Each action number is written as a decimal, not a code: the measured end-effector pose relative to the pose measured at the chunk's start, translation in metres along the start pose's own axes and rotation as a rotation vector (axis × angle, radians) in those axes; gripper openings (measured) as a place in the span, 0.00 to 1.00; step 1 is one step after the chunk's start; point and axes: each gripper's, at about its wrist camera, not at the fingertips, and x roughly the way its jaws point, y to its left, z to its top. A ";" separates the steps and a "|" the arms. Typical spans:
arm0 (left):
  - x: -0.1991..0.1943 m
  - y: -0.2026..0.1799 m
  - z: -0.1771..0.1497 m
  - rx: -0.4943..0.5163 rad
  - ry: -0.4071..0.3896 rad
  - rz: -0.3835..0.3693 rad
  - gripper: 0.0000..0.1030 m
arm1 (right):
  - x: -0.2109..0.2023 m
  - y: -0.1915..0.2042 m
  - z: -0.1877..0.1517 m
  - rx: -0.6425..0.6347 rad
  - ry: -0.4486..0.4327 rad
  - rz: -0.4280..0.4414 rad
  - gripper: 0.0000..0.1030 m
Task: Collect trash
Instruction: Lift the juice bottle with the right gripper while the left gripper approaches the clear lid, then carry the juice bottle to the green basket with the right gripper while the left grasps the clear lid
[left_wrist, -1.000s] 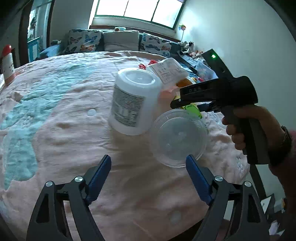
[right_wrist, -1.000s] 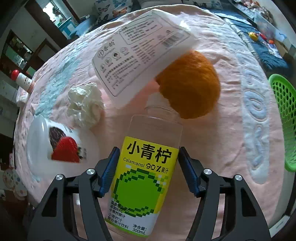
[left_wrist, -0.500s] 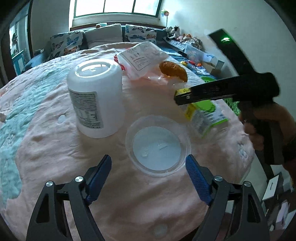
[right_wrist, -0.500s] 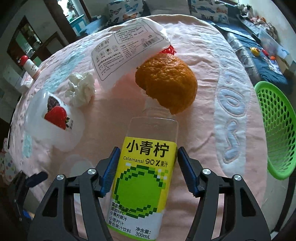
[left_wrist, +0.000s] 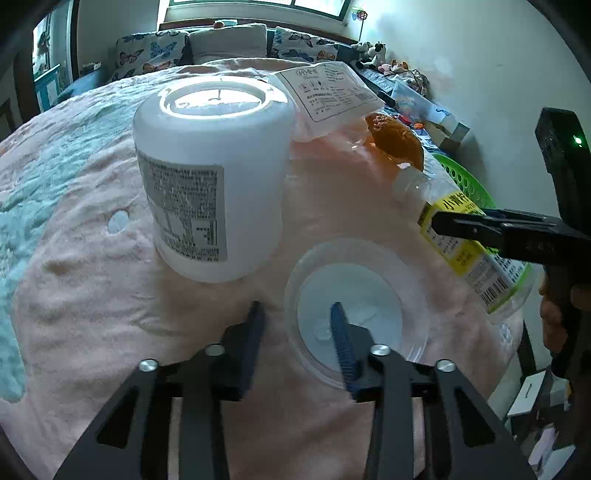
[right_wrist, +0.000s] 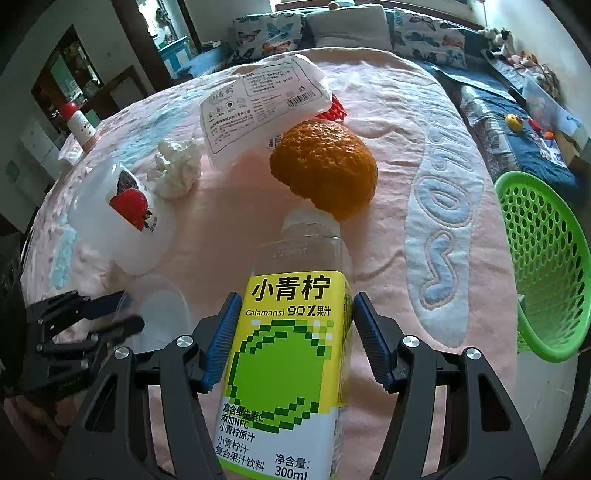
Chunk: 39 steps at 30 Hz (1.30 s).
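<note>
We have two pickups under way on the pink quilted bed. Our right gripper is clenched around the clear plastic juice bottle with the yellow-and-green label, pads on both label sides, its neck pointing to 12 o'clock at the orange peel. Our left gripper straddles the near rim of the clear round plastic lid, one finger inside, one outside on the fabric; the jaws are narrowed, but we cannot tell if they already pinch the rim. To do this well, we should squeeze the thin rim gently so it does not flex and pop free, lift it away from the upturned white plastic tub at 11 o'clock, and carry the bottle level toward the green perforated basket at 3 o'clock.
</note>
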 end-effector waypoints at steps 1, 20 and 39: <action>0.002 0.001 0.001 -0.002 0.003 0.005 0.26 | -0.001 -0.001 -0.001 0.001 -0.003 0.003 0.60; -0.011 -0.014 0.002 0.027 -0.027 0.022 0.05 | 0.007 -0.004 -0.009 -0.034 -0.007 -0.046 0.61; -0.030 -0.041 0.017 0.084 -0.060 -0.022 0.05 | -0.021 -0.022 -0.004 -0.020 -0.086 -0.084 0.57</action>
